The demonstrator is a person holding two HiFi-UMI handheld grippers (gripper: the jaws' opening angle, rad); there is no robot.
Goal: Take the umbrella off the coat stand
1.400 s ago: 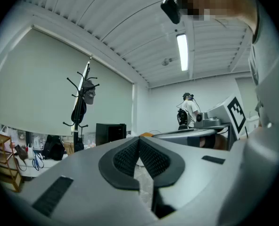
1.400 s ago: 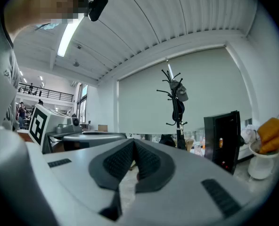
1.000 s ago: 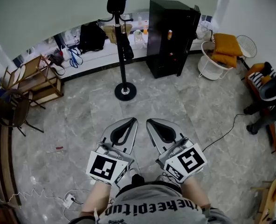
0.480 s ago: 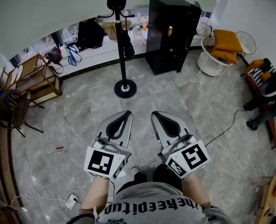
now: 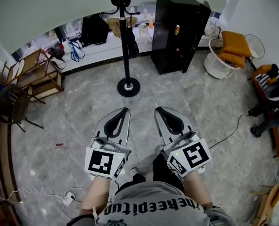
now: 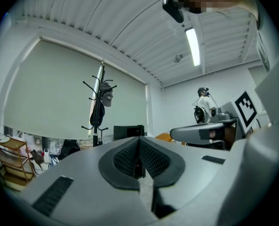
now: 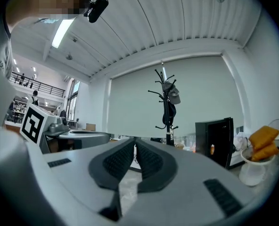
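Left gripper (image 5: pixel 122 112) and right gripper (image 5: pixel 160 112): 2 claws level, side by side, each with jaws pressed together and nothing between them. Coat stand (image 5: pixel 126 55) stands well ahead of both claws. Dark folded umbrella (image 7: pixel 168 113) hangs against its pole, far beyond the fingertips, untouched.

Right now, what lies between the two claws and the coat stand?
Only bare grey floor: in the head view nothing stands between the left claw, the right claw and the coat stand.
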